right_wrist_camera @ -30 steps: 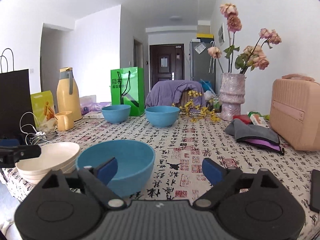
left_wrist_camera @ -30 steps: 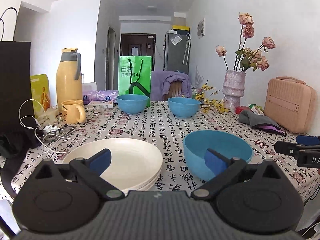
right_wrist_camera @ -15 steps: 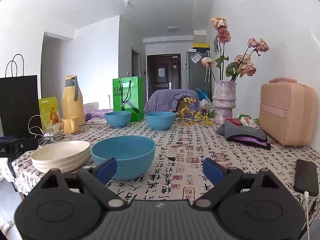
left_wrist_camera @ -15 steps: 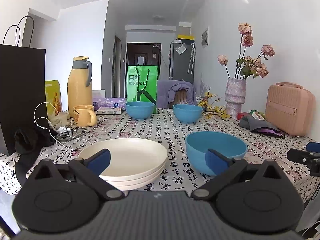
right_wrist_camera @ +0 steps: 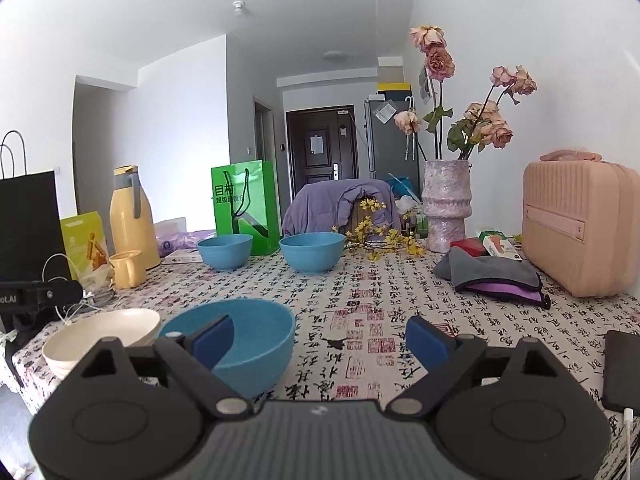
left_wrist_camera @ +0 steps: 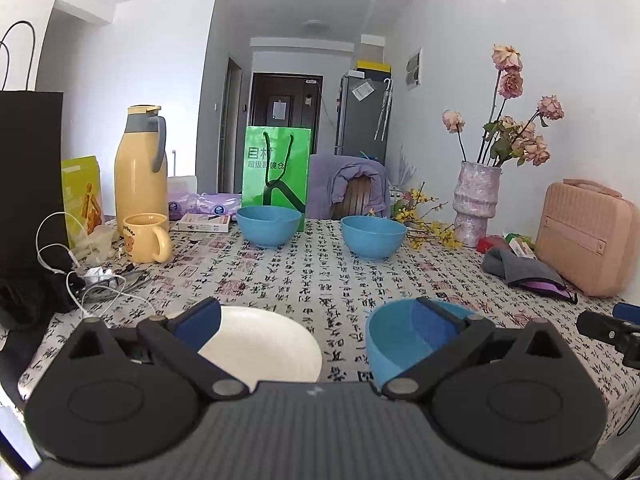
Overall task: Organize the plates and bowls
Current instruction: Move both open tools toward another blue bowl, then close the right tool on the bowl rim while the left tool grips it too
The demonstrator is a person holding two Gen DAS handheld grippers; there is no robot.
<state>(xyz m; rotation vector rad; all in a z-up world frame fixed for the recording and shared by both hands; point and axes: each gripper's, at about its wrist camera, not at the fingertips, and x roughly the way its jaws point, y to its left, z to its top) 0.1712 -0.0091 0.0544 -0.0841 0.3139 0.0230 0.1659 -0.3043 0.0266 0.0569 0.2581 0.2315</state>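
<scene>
A stack of cream plates (left_wrist_camera: 264,340) (right_wrist_camera: 100,332) sits at the table's near left edge. A blue bowl (left_wrist_camera: 400,344) (right_wrist_camera: 248,340) stands just right of it. Two more blue bowls (left_wrist_camera: 269,225) (left_wrist_camera: 373,236) stand side by side at the far end, also in the right wrist view (right_wrist_camera: 225,251) (right_wrist_camera: 312,251). My left gripper (left_wrist_camera: 316,320) is open and empty, hovering over the gap between plates and near bowl. My right gripper (right_wrist_camera: 320,336) is open and empty, just right of the near bowl.
A yellow mug (left_wrist_camera: 146,237), yellow thermos (left_wrist_camera: 141,168), black bag (left_wrist_camera: 28,184) and white cables (left_wrist_camera: 80,280) crowd the left side. A green bag (left_wrist_camera: 276,172), vase with flowers (left_wrist_camera: 476,196), pink case (left_wrist_camera: 584,236), grey cloth (right_wrist_camera: 492,276) and a phone (right_wrist_camera: 622,368) lie around.
Both grippers have come closer over the near plates and bowl, which now sit lower in view, partly behind the fingers. Both grippers remain open.
</scene>
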